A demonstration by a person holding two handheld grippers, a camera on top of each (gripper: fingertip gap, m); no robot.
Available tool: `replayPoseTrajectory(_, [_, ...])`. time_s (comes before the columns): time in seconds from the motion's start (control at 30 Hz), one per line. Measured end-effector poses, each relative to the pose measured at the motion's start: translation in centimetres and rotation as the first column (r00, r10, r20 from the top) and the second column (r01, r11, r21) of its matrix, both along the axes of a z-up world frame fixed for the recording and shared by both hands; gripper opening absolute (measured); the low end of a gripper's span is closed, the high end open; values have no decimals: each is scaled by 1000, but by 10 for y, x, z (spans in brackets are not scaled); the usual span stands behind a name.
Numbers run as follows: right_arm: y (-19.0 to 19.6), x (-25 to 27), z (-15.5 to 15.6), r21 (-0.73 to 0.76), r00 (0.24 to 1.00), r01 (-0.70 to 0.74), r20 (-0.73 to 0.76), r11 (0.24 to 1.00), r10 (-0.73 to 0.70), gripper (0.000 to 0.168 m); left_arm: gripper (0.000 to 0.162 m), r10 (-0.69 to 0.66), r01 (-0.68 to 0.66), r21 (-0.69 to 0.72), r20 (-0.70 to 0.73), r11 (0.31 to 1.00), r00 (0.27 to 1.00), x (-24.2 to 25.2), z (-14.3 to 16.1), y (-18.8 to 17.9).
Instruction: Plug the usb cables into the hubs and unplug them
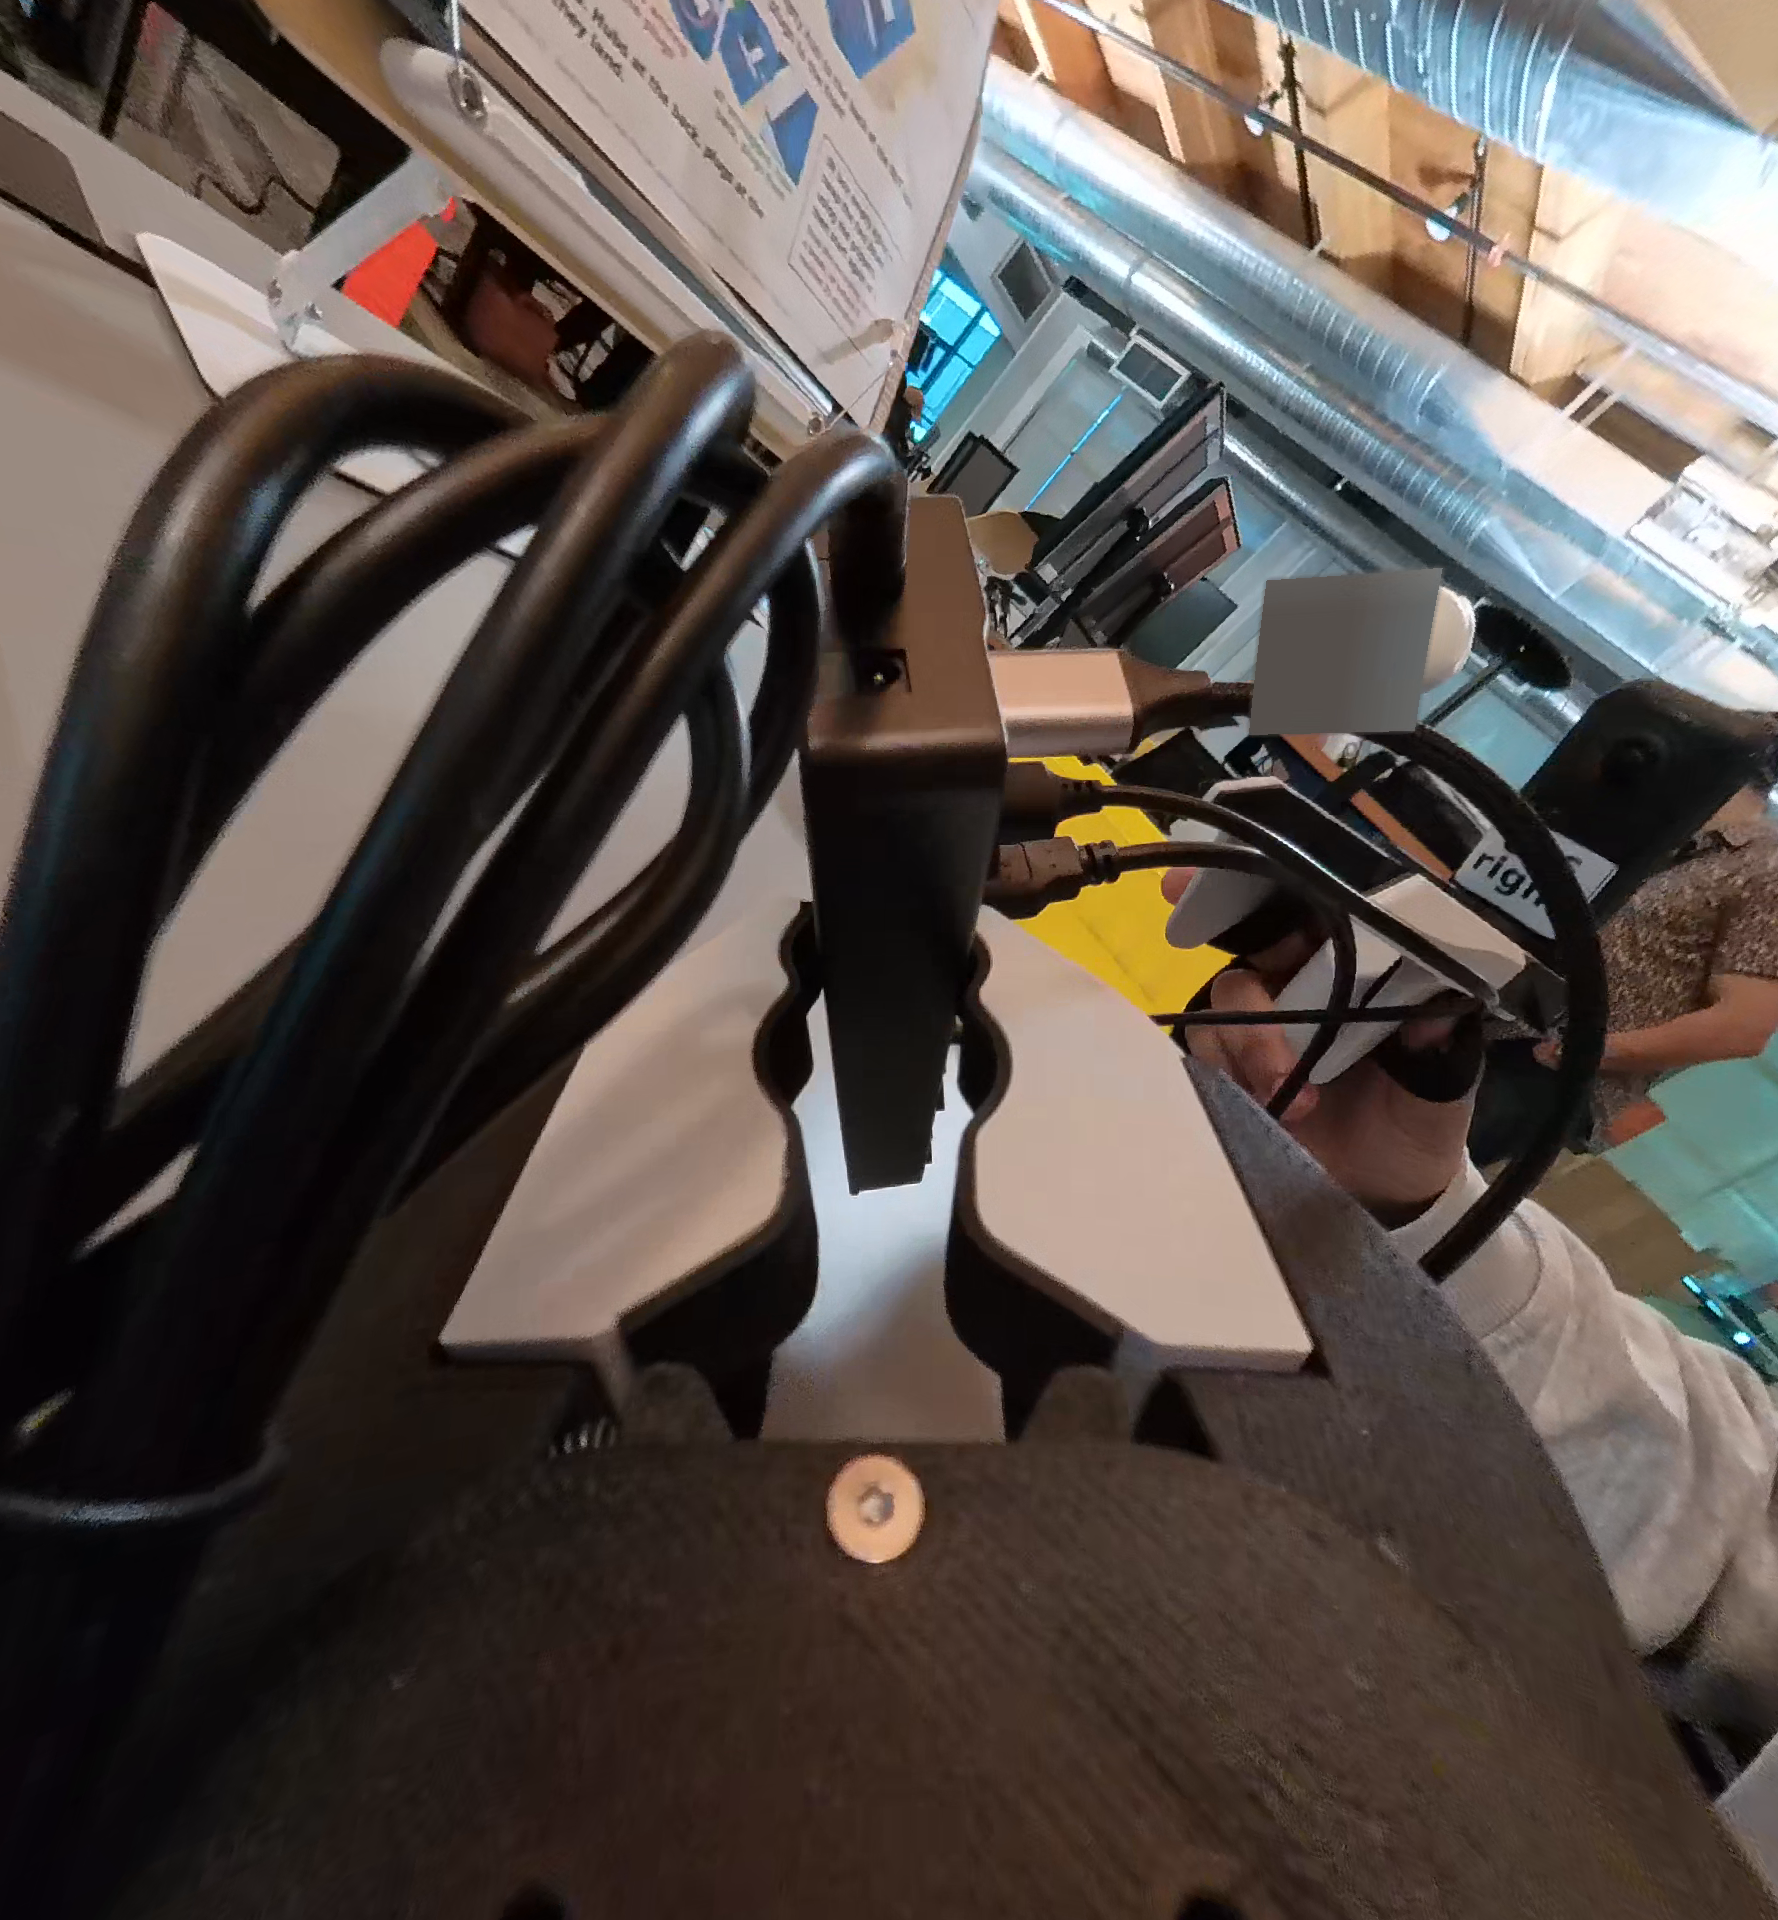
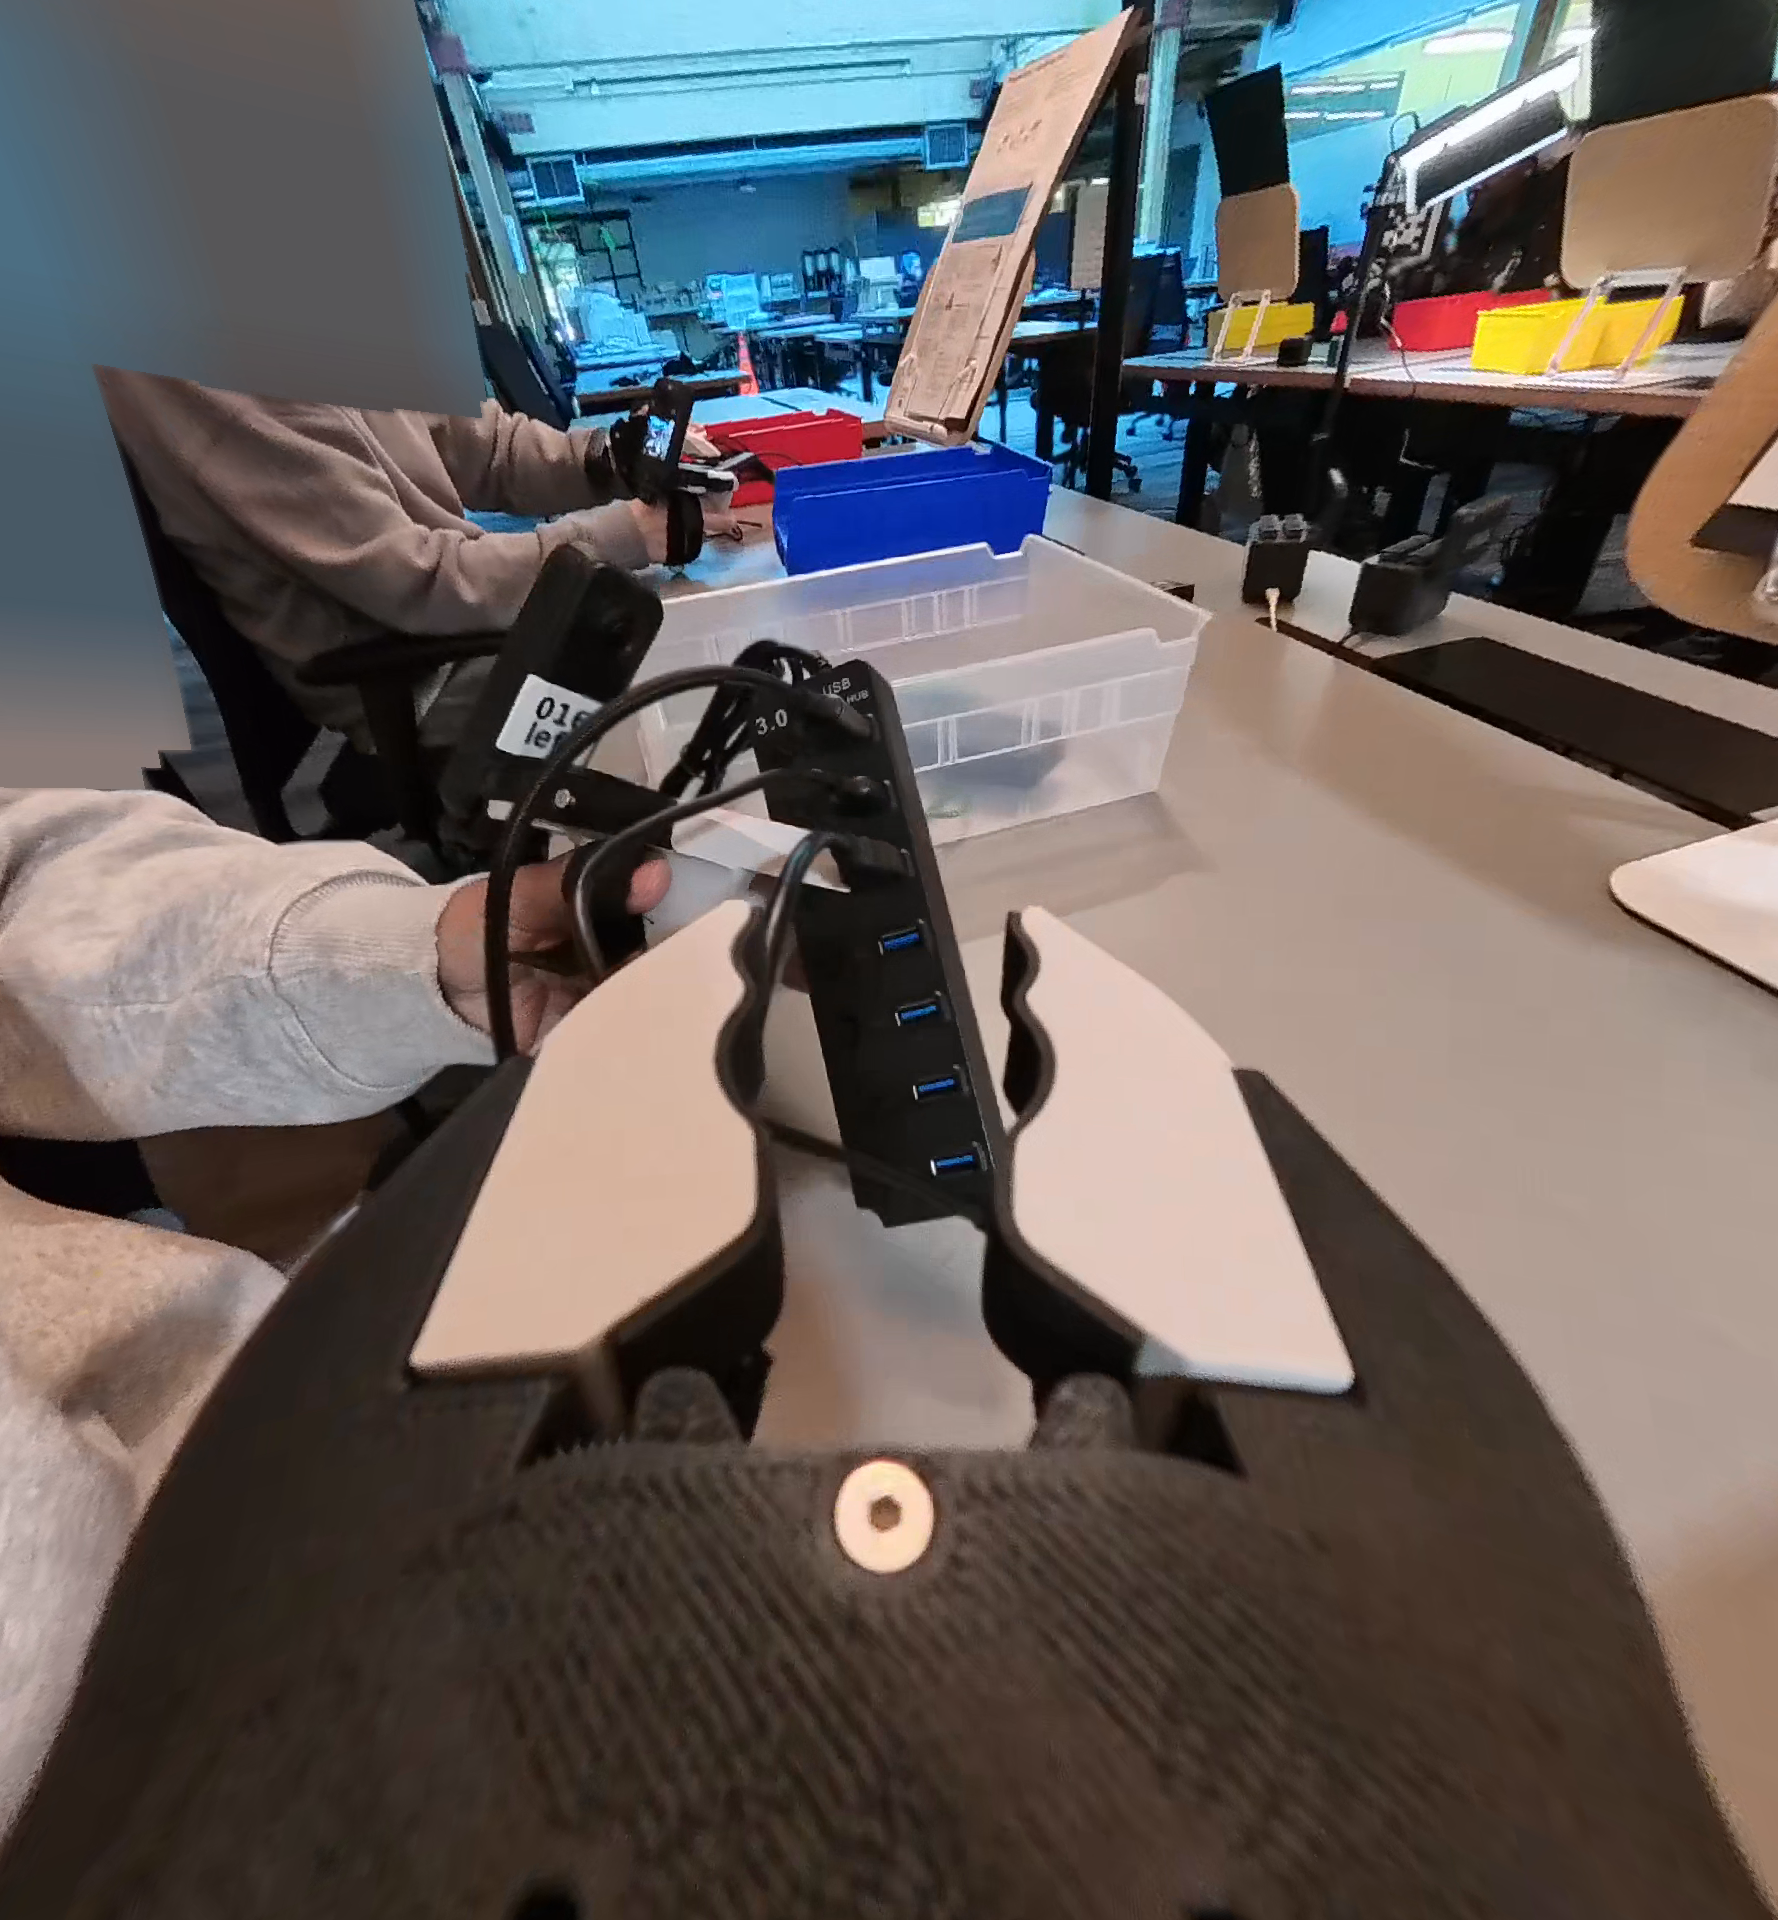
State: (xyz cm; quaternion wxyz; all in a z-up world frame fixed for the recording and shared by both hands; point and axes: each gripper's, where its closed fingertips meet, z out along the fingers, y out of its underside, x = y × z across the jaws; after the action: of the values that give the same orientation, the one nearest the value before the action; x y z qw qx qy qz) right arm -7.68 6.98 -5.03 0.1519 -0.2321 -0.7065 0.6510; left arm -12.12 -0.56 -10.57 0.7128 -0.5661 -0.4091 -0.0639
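Black hub (image 1: pixel 900 914) clamped in left claw (image 1: pixel 883 1023); right claw (image 2: pixel 880 1023) spread wide.

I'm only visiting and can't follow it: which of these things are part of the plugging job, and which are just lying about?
In the job:
- black USB hub, clamped in the left gripper
- three cables plugged into it
- right gripper, open around the hub

Lying about:
- clear plastic bin
- blue bin
- black chargers

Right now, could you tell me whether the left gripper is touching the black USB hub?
Touching: the left wrist view shows the left gripper with both fingers pressed against the sides of the USB hub.
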Motion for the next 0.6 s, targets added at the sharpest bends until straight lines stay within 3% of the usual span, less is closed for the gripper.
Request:
replayPoseTrajectory(0.23, [24,-14,-3,-80,998,49,43,996,-45,33,24,-80,74,130,39,989,996,5,9,2])
replayPoseTrajectory(0.37, [32,-19,-11,-66,997,62,51,996,-59,30,24,-139,135,133,18,982,990,14,12,10])
replayPoseTrajectory(0.6, [5,1,-24,-58,982,-129,129,990,135,34,24,-288,291,135,-41,947,957,38,19,25])
